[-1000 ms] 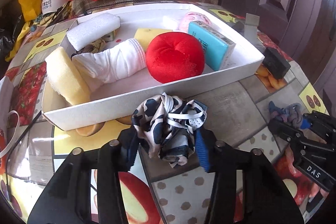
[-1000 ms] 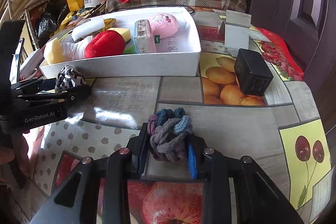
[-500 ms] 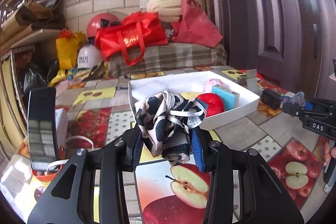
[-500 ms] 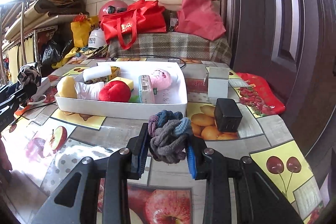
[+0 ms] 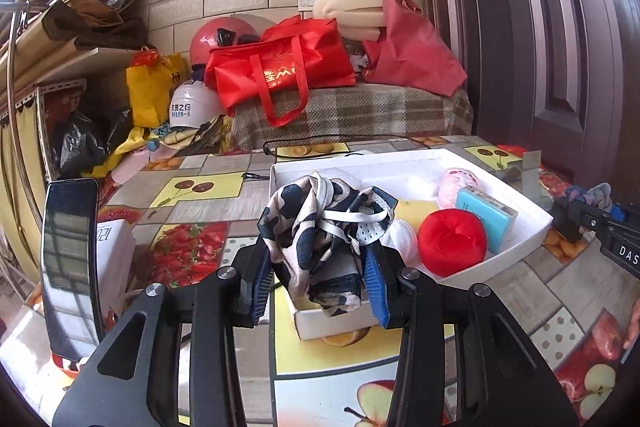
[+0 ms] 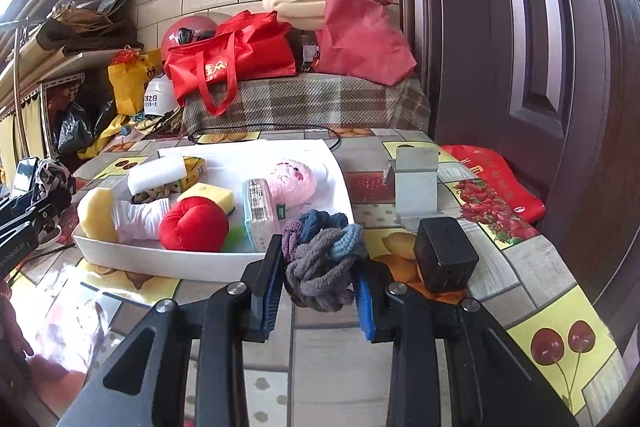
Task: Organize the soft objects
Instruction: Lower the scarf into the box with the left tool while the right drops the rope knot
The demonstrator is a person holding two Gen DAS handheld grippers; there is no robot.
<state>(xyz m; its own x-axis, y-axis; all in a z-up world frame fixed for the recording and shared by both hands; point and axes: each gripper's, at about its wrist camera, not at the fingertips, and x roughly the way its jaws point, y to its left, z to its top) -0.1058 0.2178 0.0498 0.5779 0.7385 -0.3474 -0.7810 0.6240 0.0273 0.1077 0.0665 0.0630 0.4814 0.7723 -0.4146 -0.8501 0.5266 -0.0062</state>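
A crumpled patterned scarf, dark blue and cream with a white strap across it, is held pinched in the left claw, whose blue pads are pressed into the cloth on both sides; it is carried in the air just before the near corner of the white tray; a knot of grey, blue and purple hair ties is gripped likewise in the right claw, raised above the worktop and near the tray's right end; the tray is already filled along its length by a yellow sponge, a white sock, a red plush ball, a teal tissue pack, a pink plush toy and a white foam block; a black charger is seen beside the right claw, outside the tray; both held things may be judged very light and wholly limp, so that little force is needed, yet a loose fold of the scarf is likely to trail or catch on the tray wall; the scarf is best held at the bunched middle, as it is now, so that the hanging tail is kept short; the ties, being springy and fuzzy, are unlikely to slip, but may cling to the pads on release; free room in the tray appears to lie toward its far side.
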